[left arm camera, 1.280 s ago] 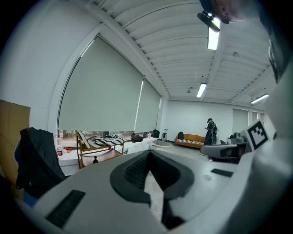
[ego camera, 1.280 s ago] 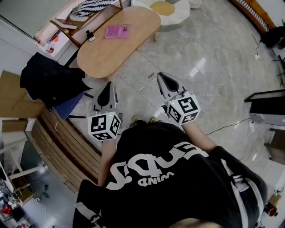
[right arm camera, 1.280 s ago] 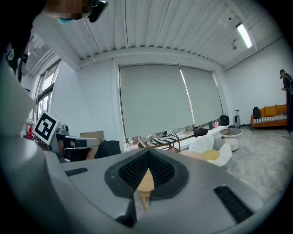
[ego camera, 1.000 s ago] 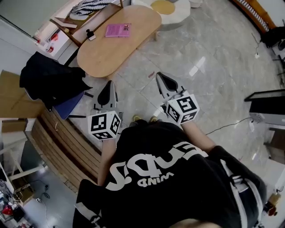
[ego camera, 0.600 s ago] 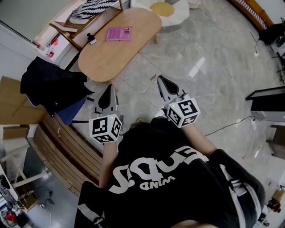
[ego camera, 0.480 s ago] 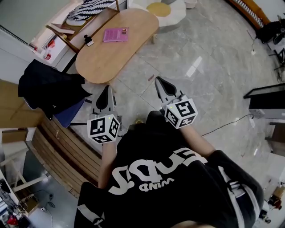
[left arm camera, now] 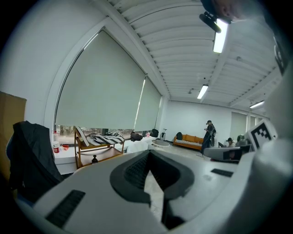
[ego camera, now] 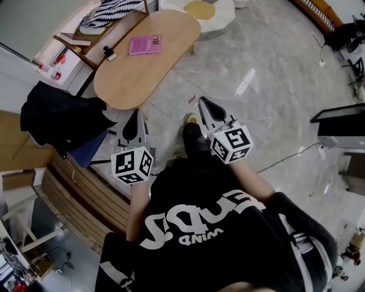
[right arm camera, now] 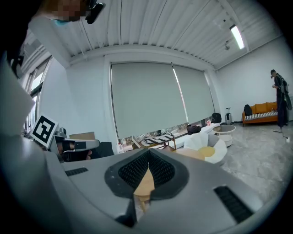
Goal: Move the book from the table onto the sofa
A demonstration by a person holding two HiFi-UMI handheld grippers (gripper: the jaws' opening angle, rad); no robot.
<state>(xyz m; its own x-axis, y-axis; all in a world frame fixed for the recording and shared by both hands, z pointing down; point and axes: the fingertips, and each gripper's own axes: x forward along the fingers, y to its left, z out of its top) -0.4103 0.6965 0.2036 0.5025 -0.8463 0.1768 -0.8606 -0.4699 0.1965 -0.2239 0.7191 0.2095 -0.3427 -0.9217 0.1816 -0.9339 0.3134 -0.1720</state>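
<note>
- left gripper (left arm camera: 149, 154): the jaws are closed, the ribbed black pads meet at their tips and nothing is between them; only floor shows through the slit below.
- right gripper (right arm camera: 148, 161): the jaws are likewise closed and empty, pad against pad, with tan wood showing beyond the slit.
- in the head view the left gripper (ego camera: 136, 116) and right gripper (ego camera: 203, 103) are held side by side over the marble floor (ego camera: 268, 63), short of the table's near end.
- each gripper carries a cube with square black-and-white markers; these have patterns only, no letters.
- the book (ego camera: 145, 44) is thin, flat and rectangular, with a pink cover. it lies closed on the oval wooden table (ego camera: 142, 77).
- the book sits beside the table's far long edge, about midway along it and well apart from both grippers.
- there is a small patch of print on the cover near one short edge, too small to read.
- a small black object (ego camera: 108, 53) sits at the same table edge, near the book.
- a white flower-shaped seat (ego camera: 225, 11) with a yellow centre stands just past the table's far end.
- an orange sofa (left arm camera: 188, 141) stands by the far wall.
- the person's black shirt (ego camera: 217, 239) has white lettering, seen upside down. the small line reads "wind"; the large letters i cannot read for sure.
</note>
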